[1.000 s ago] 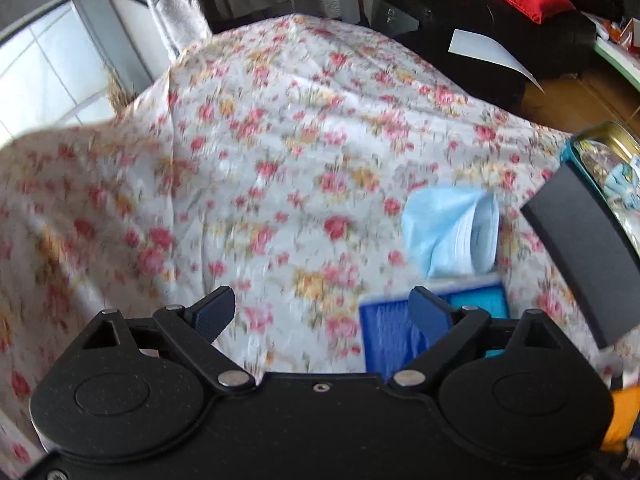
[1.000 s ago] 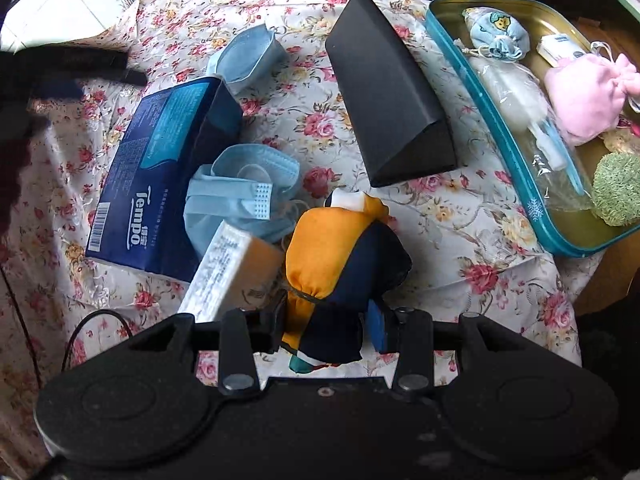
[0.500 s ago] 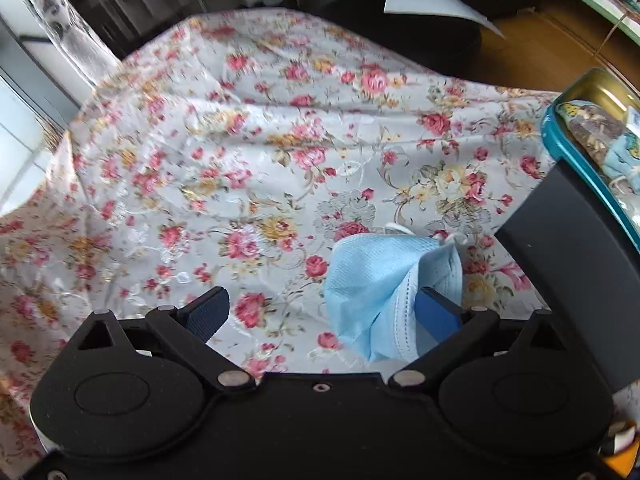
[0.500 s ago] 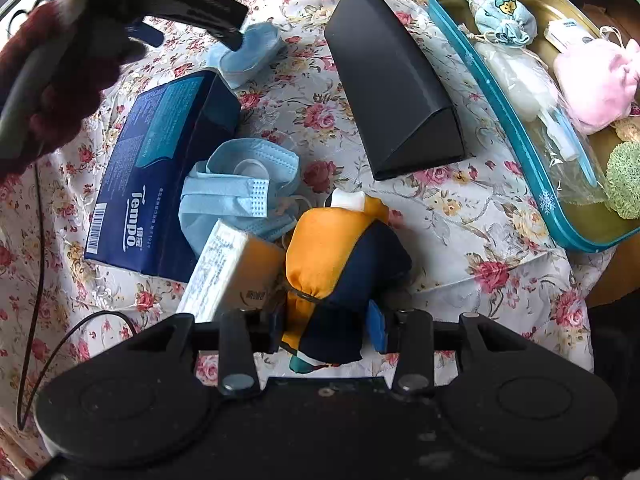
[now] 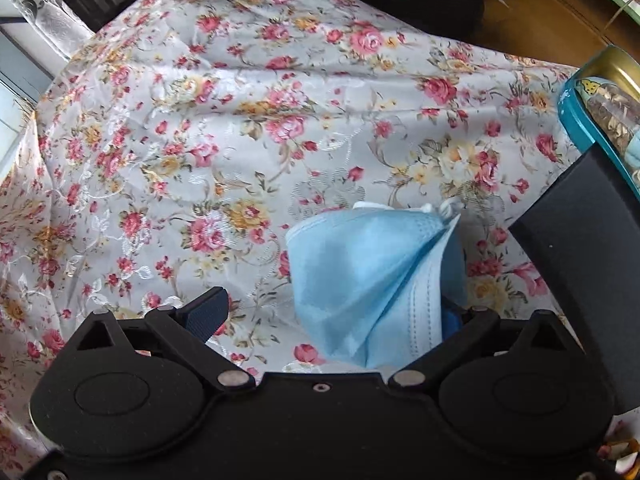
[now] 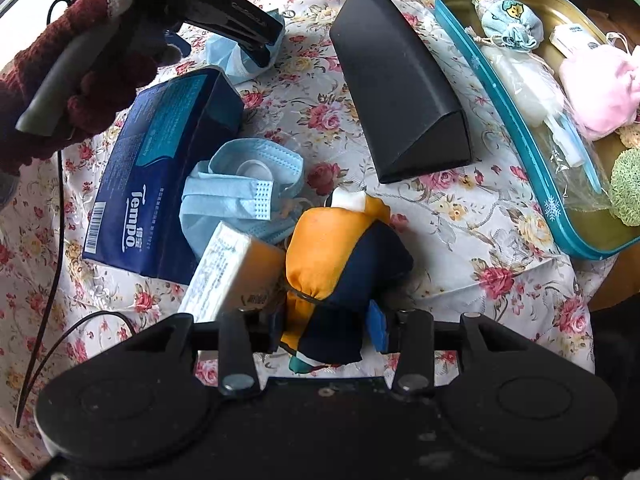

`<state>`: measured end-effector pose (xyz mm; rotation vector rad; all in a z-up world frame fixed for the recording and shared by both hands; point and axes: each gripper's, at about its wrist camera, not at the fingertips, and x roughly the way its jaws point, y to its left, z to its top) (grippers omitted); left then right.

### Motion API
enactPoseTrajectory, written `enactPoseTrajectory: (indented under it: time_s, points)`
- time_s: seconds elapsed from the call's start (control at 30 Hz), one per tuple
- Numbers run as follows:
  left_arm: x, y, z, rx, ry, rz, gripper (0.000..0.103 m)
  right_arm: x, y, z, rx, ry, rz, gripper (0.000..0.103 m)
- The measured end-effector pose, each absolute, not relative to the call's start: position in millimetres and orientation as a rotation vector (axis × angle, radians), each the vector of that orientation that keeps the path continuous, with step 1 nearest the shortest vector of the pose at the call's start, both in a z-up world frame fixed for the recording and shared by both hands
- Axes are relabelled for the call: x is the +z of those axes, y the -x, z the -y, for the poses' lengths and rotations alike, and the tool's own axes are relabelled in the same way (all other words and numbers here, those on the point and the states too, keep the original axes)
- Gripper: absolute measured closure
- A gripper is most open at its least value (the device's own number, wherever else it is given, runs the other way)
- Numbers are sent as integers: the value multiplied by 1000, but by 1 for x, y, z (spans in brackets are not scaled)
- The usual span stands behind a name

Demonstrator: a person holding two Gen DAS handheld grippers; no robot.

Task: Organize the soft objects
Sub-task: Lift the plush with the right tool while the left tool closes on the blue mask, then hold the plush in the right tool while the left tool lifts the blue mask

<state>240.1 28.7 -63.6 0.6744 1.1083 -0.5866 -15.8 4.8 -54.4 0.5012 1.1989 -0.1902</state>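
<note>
My left gripper (image 5: 332, 312) is open, its jaws wide apart around a crumpled blue face mask (image 5: 360, 272) lying on the floral tablecloth (image 5: 240, 120); the mask hides most of the right finger. The same gripper shows in the right wrist view (image 6: 264, 48) over that mask (image 6: 228, 52). My right gripper (image 6: 326, 326) is shut on an orange and navy cloth pouch (image 6: 340, 256). More blue masks (image 6: 240, 188) lie beside the pouch. A teal tin tray (image 6: 500, 92) at the right holds a pink pouch (image 6: 600, 84), a light blue pouch (image 6: 508, 24) and a green ball (image 6: 628, 188).
A black triangular case (image 6: 392, 88) lies between the masks and the tray; it also shows in the left wrist view (image 5: 588, 264). A navy Tempo tissue pack (image 6: 160, 168) and a small white and orange box (image 6: 232, 268) lie left of the pouch. A cable (image 6: 60, 240) hangs at left.
My left gripper moved forward and right, from over the tissue pack to the far blue mask, which now sits between its open jaws. My right gripper keeps hold of the pouch.
</note>
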Motion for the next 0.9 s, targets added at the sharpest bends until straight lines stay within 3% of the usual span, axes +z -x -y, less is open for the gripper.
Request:
enactPoseTrajectory:
  time_s: [0.4, 0.6, 0.77, 0.9]
  points:
    - [-63, -238, -24, -580, -668, -1121, 14, -54, 19, -5, -188, -495, -1197, 62]
    - [-61, -232, -20, -584, -670, -1112, 27, -54, 19, -5, -188, -496, -1198, 62]
    - [-59, -229, -17, -603, -660, -1120, 47, -54, 19, -5, -188, -496, -1198, 62]
    - [-56, -229, -19, -599, -641, -1120, 53, -54, 19, -5, -188, -496, -1198, 62]
